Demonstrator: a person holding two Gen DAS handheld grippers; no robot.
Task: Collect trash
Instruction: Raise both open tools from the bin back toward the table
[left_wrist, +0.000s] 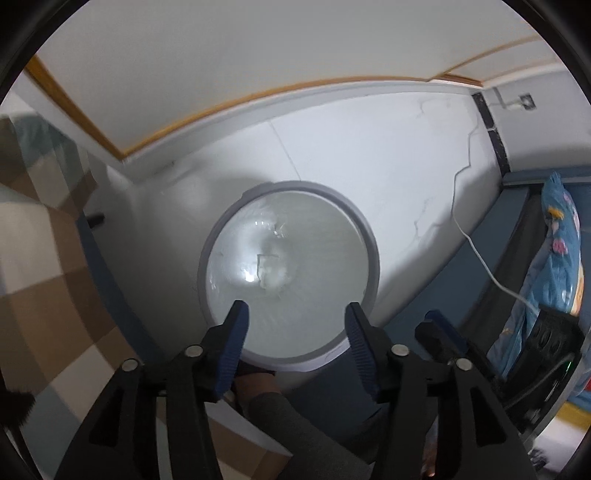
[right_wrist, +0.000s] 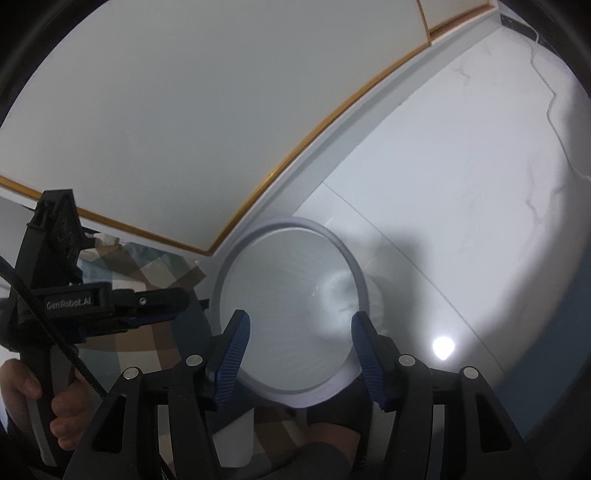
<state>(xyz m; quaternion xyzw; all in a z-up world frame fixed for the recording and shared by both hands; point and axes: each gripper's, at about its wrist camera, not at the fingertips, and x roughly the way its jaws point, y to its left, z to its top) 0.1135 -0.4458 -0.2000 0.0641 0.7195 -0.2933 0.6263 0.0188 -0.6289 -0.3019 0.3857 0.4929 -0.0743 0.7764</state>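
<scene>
A round trash bin with a grey rim (left_wrist: 373, 251) stands on the white floor, lined with a clear bag. A pale crumpled piece of trash (left_wrist: 271, 273) lies at its bottom. My left gripper (left_wrist: 295, 321) hangs over the bin's near edge, open, with nothing between its blue pads. The right wrist view shows the same bin rim (right_wrist: 354, 266), and my right gripper (right_wrist: 301, 332) is open above it, also with nothing in it. The left gripper (right_wrist: 159, 306) shows side-on there, left of the bin; a hand (right_wrist: 22, 384) holds its grip.
A checkered blanket (left_wrist: 44, 258) lies left of the bin. The wall with a wooden trim (left_wrist: 221, 107) runs close behind it. A white cable (left_wrist: 476, 251) crosses the marble floor on the right, near a blue patterned cloth (left_wrist: 557, 240).
</scene>
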